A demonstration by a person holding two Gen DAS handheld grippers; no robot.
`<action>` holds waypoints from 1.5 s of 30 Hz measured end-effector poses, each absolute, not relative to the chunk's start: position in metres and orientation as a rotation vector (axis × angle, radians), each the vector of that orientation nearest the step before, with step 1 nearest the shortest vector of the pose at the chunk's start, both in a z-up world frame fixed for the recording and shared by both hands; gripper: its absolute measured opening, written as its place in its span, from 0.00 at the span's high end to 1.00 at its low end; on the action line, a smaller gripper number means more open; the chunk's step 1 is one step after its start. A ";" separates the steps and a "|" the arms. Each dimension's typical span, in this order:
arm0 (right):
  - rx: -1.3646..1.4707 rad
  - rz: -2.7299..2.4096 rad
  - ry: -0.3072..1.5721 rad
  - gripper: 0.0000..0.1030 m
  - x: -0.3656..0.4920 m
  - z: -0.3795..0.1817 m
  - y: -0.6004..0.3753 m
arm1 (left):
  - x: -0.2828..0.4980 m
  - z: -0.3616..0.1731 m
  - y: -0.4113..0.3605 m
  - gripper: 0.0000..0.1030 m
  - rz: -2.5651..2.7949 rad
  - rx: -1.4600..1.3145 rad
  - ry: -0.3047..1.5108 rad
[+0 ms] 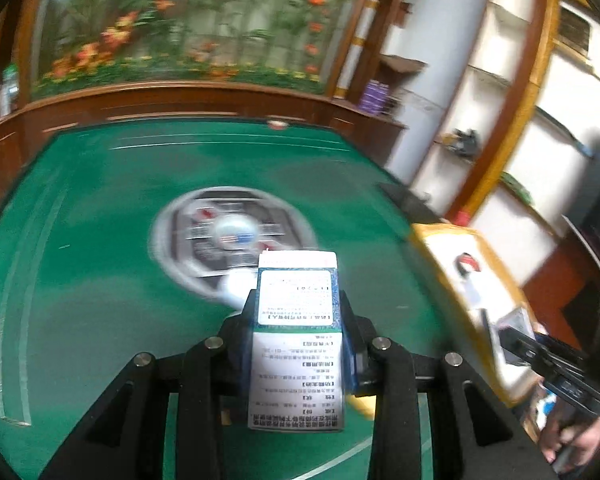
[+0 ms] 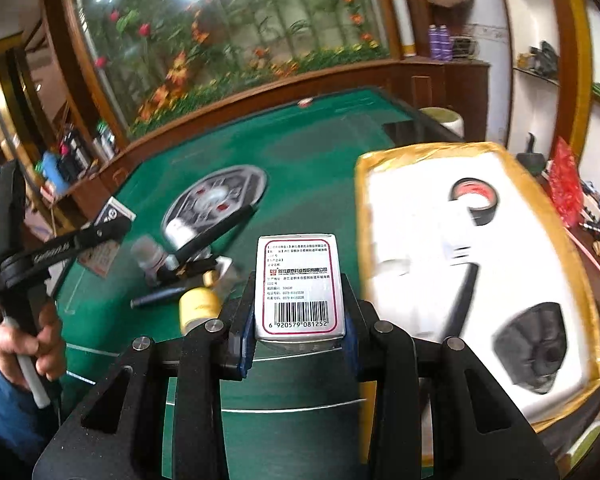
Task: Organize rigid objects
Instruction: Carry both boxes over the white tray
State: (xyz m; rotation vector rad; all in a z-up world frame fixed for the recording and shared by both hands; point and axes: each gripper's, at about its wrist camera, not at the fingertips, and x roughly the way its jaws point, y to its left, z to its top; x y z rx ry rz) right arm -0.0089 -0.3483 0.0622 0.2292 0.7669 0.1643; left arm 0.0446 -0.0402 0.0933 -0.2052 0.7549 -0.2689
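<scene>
1. Between the blue-padded fingers of the left gripper (image 1: pixel 300 328) sits a blue-and-white medicine box (image 1: pixel 298 340), clamped on both long sides; the jaws are closed only to the width of the box, which points forward with its printed panel facing up.
2. In the right gripper (image 2: pixel 300 316) a second carton, the red-bordered barcode box (image 2: pixel 299 286), is pinched the same way — fingers pressed to its two sides, barcode end nearest the camera, held above the green table (image 2: pixel 300 152).
3. Just left of the right gripper's fingers, on the felt, lie a yellow-capped bottle (image 2: pixel 199 306), a dark pen (image 2: pixel 160 297) and a small clear bottle (image 2: pixel 150 254); motion blur hides finer detail.
4. At the left edge of the right wrist view, the person's left hand (image 2: pixel 28 344) grips the handle of the other gripper tool.
5. To the right, a gold-rimmed tray (image 2: pixel 572 216) with a white foam insert lies on the table's edge; a roll of black tape (image 2: pixel 476 200) and a dark round-ended object (image 2: pixel 536 352) sit in it.
6. Farther out, at the table's centre, is the round silver control panel (image 1: pixel 236 236), blurred.
7. Beyond the table — a wooden ledge and a flower mural (image 1: pixel 204 20) on the wall.
</scene>
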 end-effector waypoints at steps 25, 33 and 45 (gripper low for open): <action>0.237 -0.113 0.913 0.67 0.029 0.044 -0.488 | 0.135 0.063 -0.271 0.66 -0.567 -0.085 1.024; 0.220 -0.104 0.992 0.67 0.047 0.027 -0.491 | 0.143 0.054 -0.275 0.66 -0.528 -0.072 1.032; 0.186 -0.139 1.007 0.66 0.048 0.027 -0.492 | 0.161 0.049 -0.278 0.64 -0.513 -0.120 1.032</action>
